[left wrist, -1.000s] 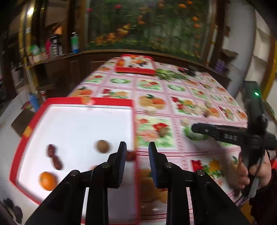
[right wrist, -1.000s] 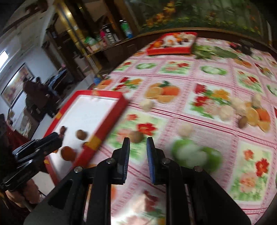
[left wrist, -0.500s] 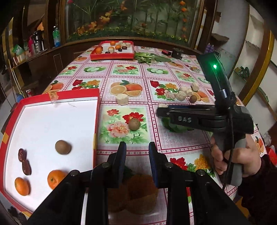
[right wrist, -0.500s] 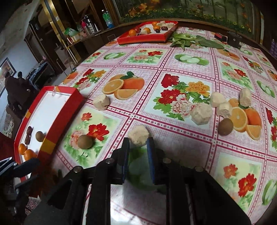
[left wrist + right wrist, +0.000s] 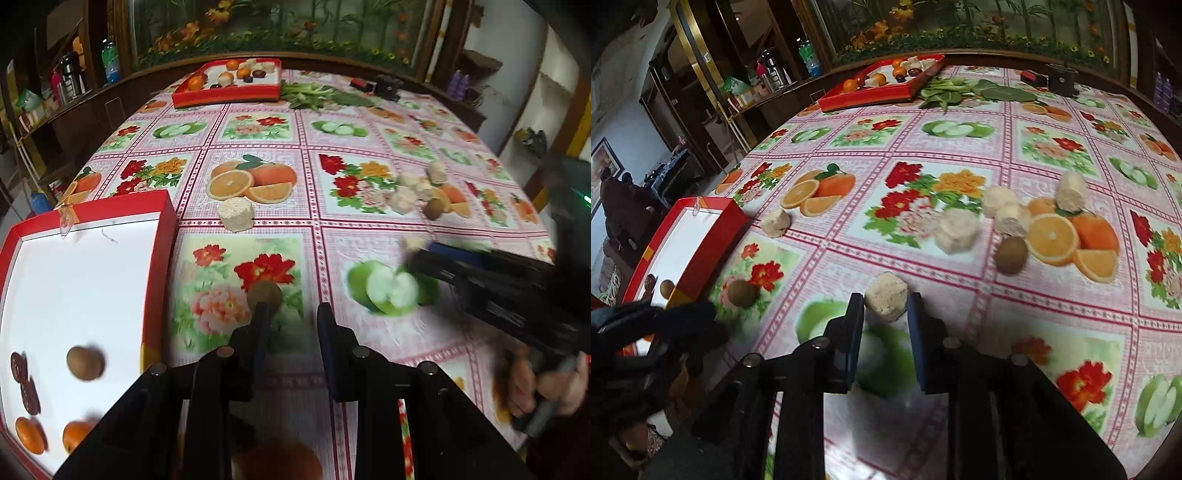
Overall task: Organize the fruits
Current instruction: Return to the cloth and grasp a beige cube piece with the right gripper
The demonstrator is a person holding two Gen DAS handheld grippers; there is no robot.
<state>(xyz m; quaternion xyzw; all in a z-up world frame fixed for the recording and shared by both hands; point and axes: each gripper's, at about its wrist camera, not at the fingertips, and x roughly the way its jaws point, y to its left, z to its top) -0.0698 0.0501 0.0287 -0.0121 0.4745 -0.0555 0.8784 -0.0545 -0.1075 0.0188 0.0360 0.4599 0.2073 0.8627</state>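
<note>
My left gripper is open and empty; a brown kiwi lies on the tablecloth just beyond its left fingertip. The near red tray at left holds a kiwi, two oranges and dark dates. My right gripper is open with a pale beige chunk right at its fingertips, resting on the cloth. In the right wrist view another kiwi lies by several pale chunks, and the first kiwi is at left.
A second red tray with fruit stands at the far edge, with leafy greens and a black device beside it. One pale chunk lies near the near tray's corner. Shelves with bottles stand at left.
Both grippers have moved forward over the table. The left one has come up to the kiwi; the right one has closed in on the pale chunk.
</note>
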